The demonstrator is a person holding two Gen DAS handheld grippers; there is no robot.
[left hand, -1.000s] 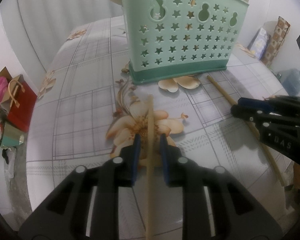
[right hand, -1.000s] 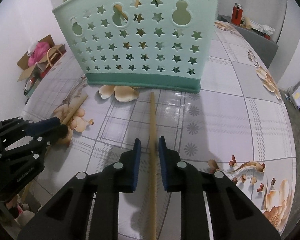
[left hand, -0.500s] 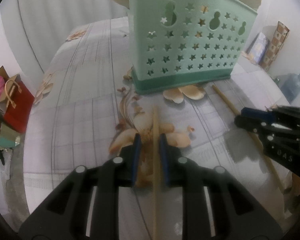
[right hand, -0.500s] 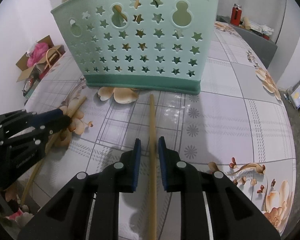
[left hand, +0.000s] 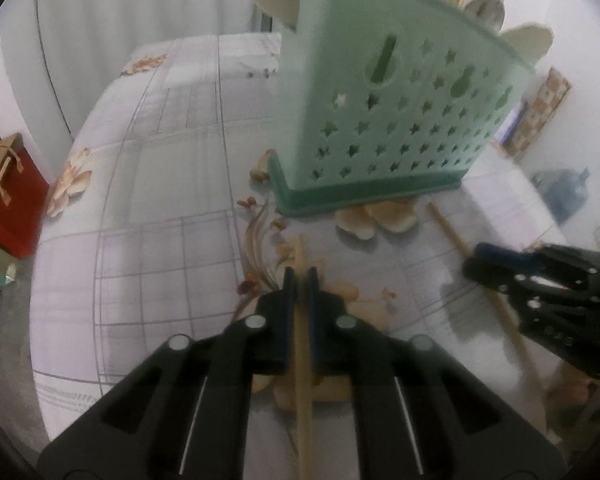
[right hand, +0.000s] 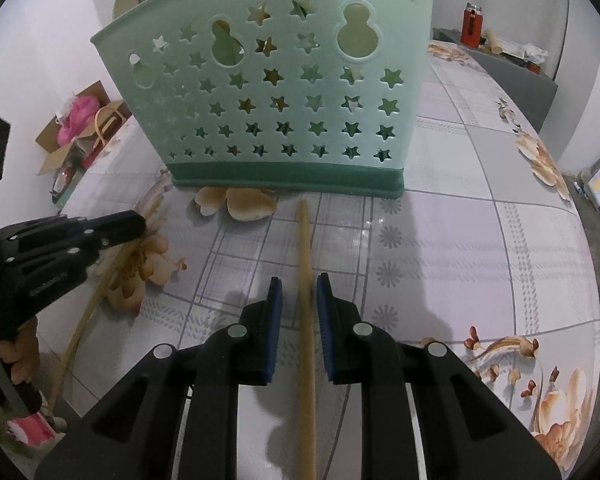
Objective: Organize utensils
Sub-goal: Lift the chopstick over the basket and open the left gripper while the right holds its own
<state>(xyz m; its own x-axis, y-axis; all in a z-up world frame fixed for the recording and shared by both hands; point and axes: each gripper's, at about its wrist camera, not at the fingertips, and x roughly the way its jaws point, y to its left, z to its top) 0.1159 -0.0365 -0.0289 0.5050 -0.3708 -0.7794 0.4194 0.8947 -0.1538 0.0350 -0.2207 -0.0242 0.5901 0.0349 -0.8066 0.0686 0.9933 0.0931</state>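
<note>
Wooden chopstick (left hand: 302,344) is clamped in the left gripper (left hand: 298,280); the second chopstick (right hand: 306,280) lies between the right gripper's (right hand: 299,294) parted pads, ungrasped, both pointing lengthwise at the green holder (right hand: 284,92) ahead.

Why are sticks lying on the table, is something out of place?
Two chopsticks, one by the left hand-held gripper, one by the right, lie outside the green holder holding the other utensils.

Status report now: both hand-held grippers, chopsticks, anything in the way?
Left hand-held gripper shut on thin wooden chopstick. Right hand-held gripper open around second wooden chopstick. Mint-green star-perforated plastic basket ahead.
</note>
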